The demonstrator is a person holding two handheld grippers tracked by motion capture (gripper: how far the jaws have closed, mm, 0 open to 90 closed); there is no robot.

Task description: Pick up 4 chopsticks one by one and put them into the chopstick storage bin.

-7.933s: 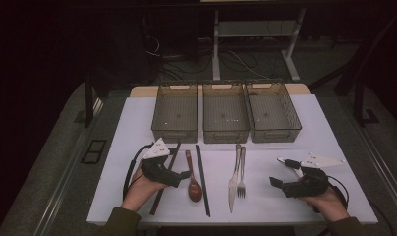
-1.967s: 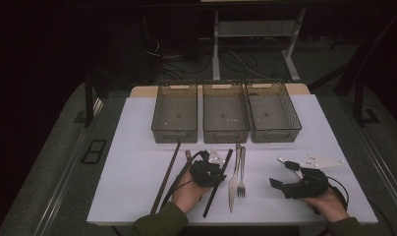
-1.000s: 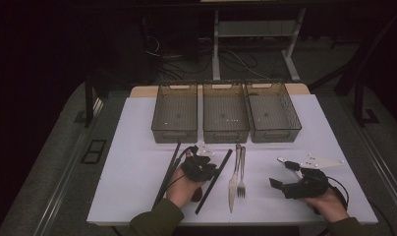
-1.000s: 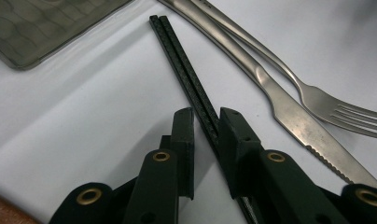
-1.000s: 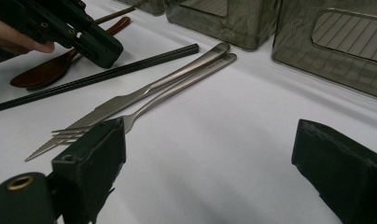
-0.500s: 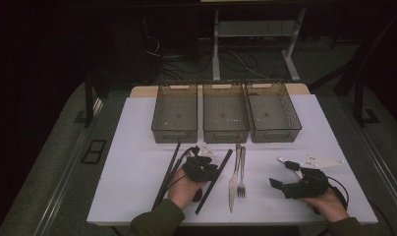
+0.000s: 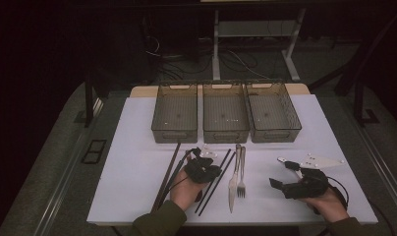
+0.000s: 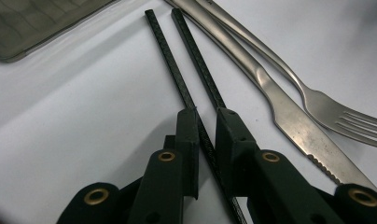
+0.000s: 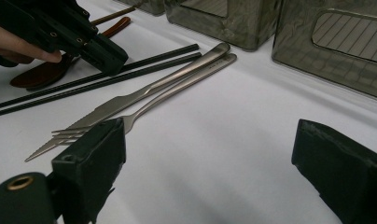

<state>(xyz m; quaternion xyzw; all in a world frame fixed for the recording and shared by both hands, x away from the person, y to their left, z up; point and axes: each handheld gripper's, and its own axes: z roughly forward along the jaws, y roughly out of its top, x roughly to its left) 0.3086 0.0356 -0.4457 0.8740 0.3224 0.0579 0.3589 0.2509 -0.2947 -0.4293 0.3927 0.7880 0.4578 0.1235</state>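
Left hand-held gripper [image 8: 205,122] closing on chopstick [image 8: 170,60], three bins [image 7: 225,112]

Black two-jaw left tongs [image 8: 206,123], brass-ringed screw holes, black cable, olive-green sleeve [image 7: 155,222]

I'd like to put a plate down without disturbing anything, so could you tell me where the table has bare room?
Free: left of the outer chopsticks, and between fork and right gripper. Crowded: under the left gripper, by chopsticks and knife, below the bins.
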